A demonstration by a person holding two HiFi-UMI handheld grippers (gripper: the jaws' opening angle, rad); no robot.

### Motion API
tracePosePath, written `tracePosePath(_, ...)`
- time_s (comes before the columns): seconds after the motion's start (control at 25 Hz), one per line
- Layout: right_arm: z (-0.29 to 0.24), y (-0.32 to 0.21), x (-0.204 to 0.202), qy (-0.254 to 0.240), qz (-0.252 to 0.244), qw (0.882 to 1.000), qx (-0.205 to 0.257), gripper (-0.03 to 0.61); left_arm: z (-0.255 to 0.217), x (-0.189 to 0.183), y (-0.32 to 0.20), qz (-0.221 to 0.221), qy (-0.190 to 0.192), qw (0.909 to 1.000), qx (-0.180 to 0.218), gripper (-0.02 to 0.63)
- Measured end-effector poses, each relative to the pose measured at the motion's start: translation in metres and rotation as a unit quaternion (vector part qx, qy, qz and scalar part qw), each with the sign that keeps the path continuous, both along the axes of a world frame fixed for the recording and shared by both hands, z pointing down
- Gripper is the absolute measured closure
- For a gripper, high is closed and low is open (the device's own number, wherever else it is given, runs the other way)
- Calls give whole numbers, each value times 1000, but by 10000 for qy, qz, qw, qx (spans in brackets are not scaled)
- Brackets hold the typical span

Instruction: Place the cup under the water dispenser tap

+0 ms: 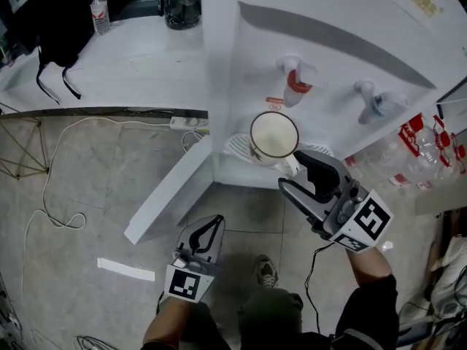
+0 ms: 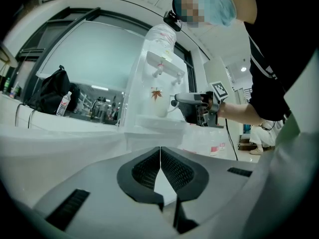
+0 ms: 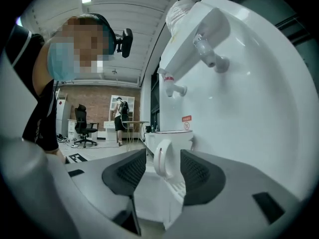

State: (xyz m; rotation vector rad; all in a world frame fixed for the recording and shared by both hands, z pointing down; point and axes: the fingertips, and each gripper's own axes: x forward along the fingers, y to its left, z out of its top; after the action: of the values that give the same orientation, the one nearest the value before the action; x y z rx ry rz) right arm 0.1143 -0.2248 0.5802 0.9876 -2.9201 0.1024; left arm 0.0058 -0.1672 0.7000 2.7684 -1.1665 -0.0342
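Observation:
A white cup [image 1: 273, 135] with a leaf print stands on the dispenser's drip tray [image 1: 235, 149], below the red tap [image 1: 295, 82]. Its handle points toward me. My right gripper [image 1: 293, 170] is level and open, its jaws either side of the cup handle [image 3: 163, 158] with a gap on both sides. In the right gripper view the cup [image 3: 173, 137] sits just beyond the fingers, under the red tap [image 3: 174, 88]. My left gripper [image 1: 214, 223] hangs lower left, shut and empty. The left gripper view shows the cup [image 2: 158, 103] and the right gripper [image 2: 187, 99] beside it.
The blue tap [image 1: 372, 102] is to the right of the red one. A counter at the left holds a black bag [image 1: 62, 20], a water bottle [image 1: 100, 12] and a dark jug [image 1: 181, 2]. A power strip [image 1: 188, 122] and cables lie below. Bottled water packs [image 1: 425, 148] stand at the right.

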Motion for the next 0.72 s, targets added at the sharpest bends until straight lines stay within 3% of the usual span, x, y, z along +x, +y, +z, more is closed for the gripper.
tracePosePath(0.2, 0, -5, 7, 168, 522, 9984, -140, 379, -27, -12, -1, -96, -82, 9999, -80, 594)
tracePosePath(0.44, -43, 18, 17, -400, 1328, 9892, -468, 379, -98, -30, 18, 58, -493, 9987, -153, 594)
tracePosePath(0.72, -111, 65, 14, -884, 2084, 9709, -779, 379, -202, -45, 43, -4, -433, 9988, -222, 594)
